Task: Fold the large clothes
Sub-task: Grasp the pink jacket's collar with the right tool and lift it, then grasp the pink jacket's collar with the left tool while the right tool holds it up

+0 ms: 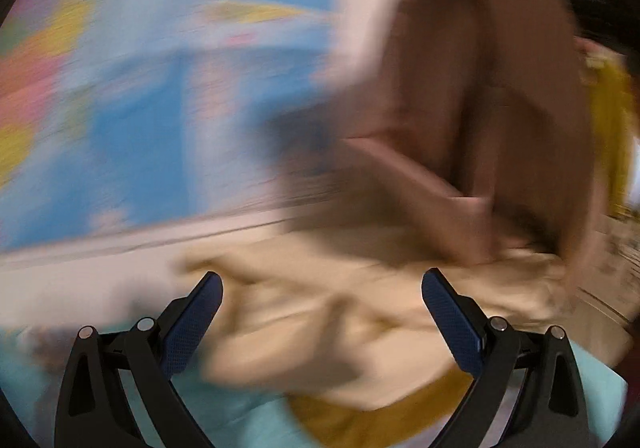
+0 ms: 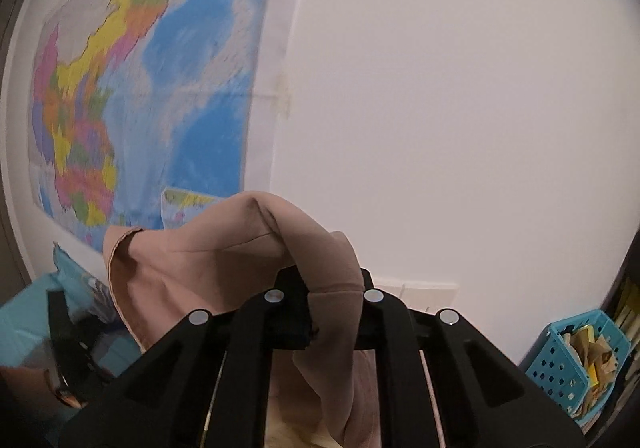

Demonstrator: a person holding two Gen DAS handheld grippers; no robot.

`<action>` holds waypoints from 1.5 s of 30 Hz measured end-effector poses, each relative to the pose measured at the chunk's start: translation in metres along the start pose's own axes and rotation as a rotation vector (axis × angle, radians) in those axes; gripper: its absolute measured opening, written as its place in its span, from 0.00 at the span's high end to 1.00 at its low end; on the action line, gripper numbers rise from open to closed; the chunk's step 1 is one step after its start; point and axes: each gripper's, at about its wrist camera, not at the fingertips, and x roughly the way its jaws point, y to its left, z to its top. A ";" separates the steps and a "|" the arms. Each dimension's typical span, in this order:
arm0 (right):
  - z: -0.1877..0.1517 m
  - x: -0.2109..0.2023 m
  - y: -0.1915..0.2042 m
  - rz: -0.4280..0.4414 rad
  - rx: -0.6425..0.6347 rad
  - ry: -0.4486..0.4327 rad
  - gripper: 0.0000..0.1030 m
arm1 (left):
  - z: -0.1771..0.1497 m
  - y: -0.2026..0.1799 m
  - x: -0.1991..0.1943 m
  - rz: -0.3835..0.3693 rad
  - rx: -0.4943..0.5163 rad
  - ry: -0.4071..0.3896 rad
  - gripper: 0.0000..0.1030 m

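Brown garment lifted before the wall map

Right gripper (image 2: 320, 312) is clamped on the brown garment (image 2: 224, 260); left gripper (image 1: 322, 312) gapes empty.

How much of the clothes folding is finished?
Nothing looks folded yet. The right gripper is shut on the pinkish-brown garment, held up in front of the wall map. The left gripper is open and empty above a rumpled beige garment with a mustard garment under it. Spreading the brown one out and all the folding are left.
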 end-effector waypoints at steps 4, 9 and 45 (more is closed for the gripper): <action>0.002 -0.006 -0.008 0.032 0.033 -0.023 0.92 | 0.004 -0.036 0.023 -0.143 0.085 -0.023 0.06; 0.005 -0.019 -0.017 0.046 0.039 -0.052 0.92 | 0.029 -0.041 0.073 -0.114 0.025 -0.011 0.06; 0.052 -0.328 0.079 0.506 0.055 -0.404 0.93 | 0.135 -0.061 -0.399 0.319 0.274 -0.506 0.94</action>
